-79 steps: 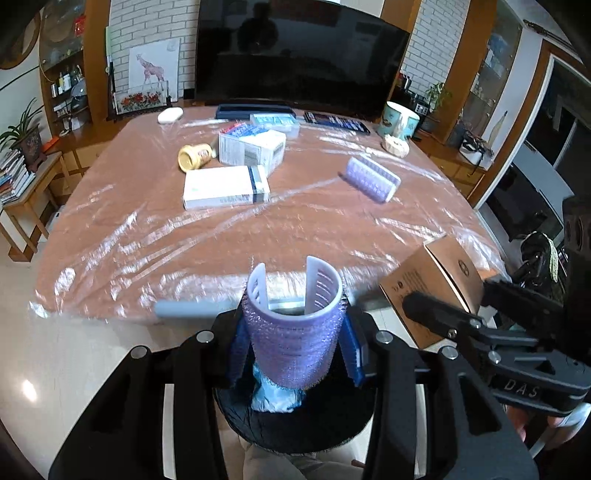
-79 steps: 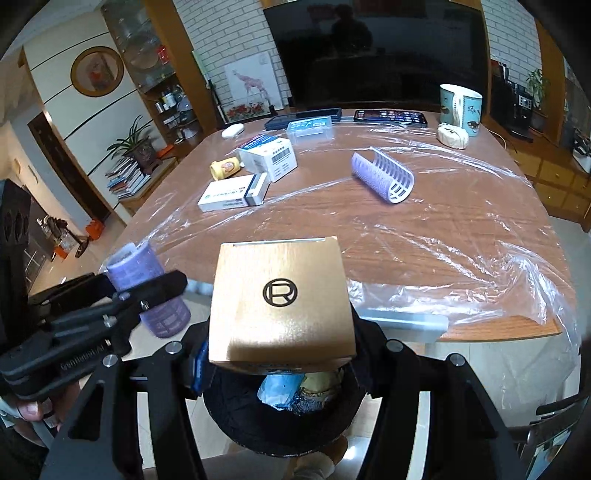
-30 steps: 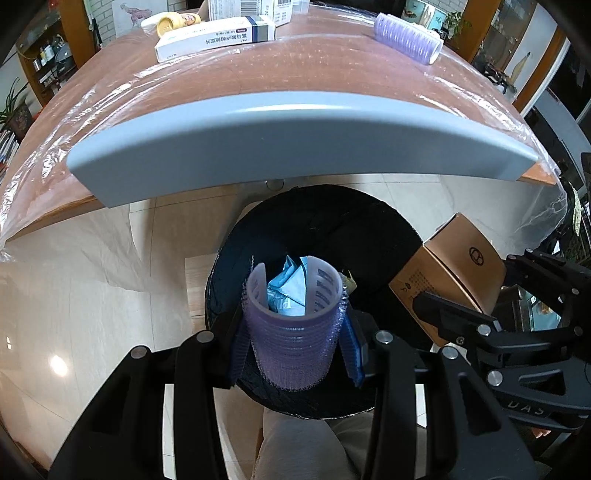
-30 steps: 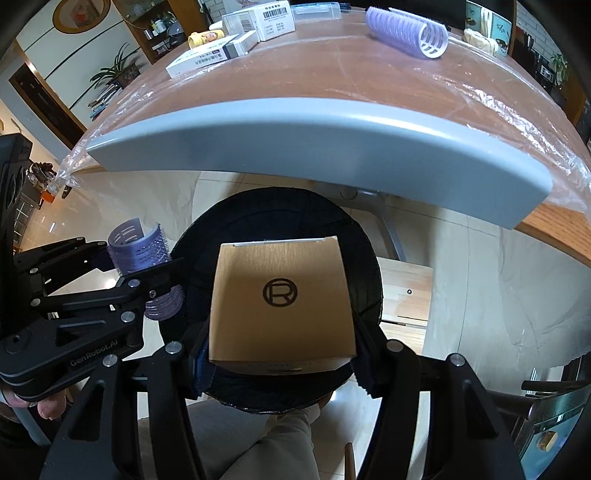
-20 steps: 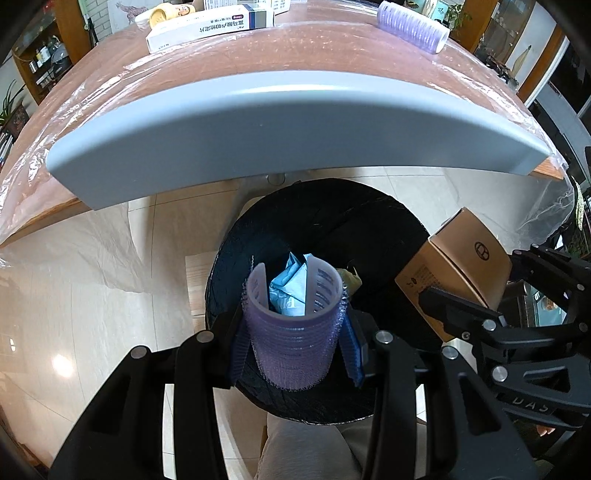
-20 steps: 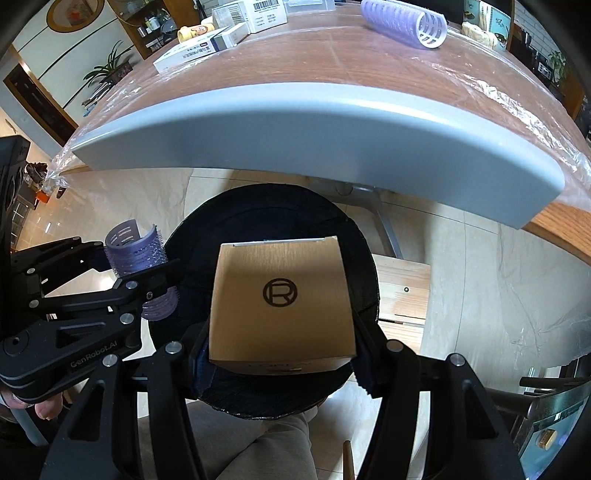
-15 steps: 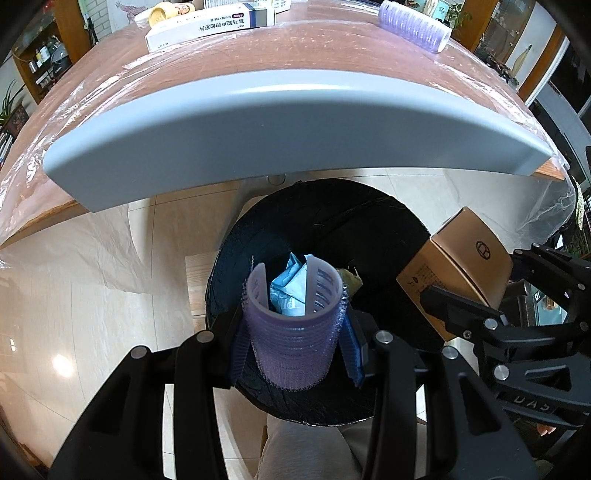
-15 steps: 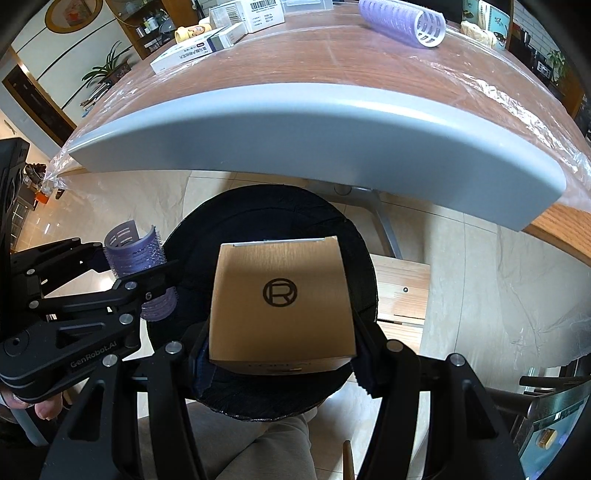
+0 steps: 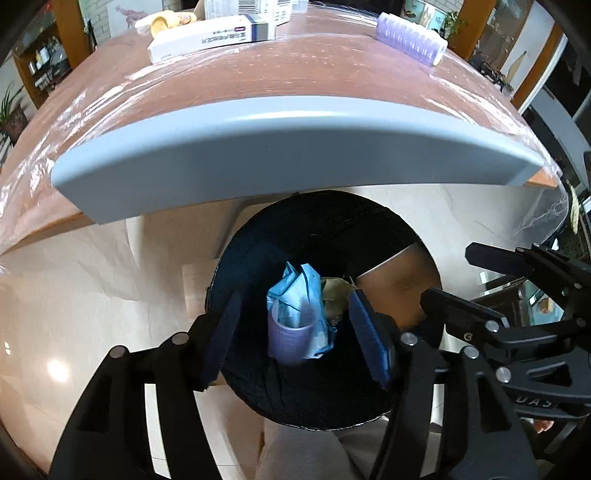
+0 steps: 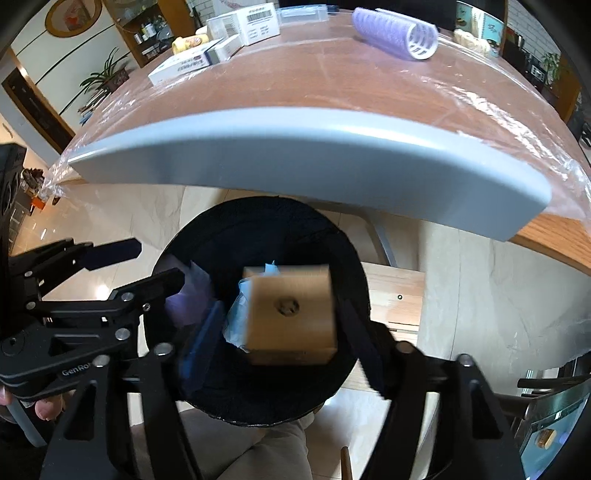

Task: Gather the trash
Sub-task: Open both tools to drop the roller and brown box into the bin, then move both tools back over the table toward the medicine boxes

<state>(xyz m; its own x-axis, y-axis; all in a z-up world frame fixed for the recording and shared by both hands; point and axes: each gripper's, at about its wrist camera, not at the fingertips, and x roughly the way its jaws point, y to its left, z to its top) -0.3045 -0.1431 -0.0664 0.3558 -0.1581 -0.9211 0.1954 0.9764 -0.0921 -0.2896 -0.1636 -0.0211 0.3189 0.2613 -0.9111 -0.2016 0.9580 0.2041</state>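
Observation:
Both grippers hover over a black round trash bin (image 9: 391, 229) (image 10: 207, 229) on the floor below the table edge. My left gripper (image 9: 293, 332) is open; the purple hair roller (image 9: 290, 341) is free of it and lies blurred inside the bin beside blue wrapper trash (image 9: 299, 291). My right gripper (image 10: 280, 332) is open; the brown cardboard box (image 10: 291, 314) is free of it, blurred, inside the bin; it also shows in the left wrist view (image 9: 399, 284). Each gripper shows in the other's view (image 9: 517, 291) (image 10: 110, 273).
A grey chair back (image 9: 288, 147) (image 10: 295, 151) arcs above the bin. The plastic-covered wooden table (image 10: 332, 74) holds another purple roller (image 10: 395, 33), white medicine boxes (image 9: 210, 37) and a yellow bottle (image 9: 170, 20). A wooden stool (image 10: 395, 291) stands behind the bin.
Both grippers came from table height down over the bin, then opened. The roller and the cardboard box left the fingers and dropped into the bin.

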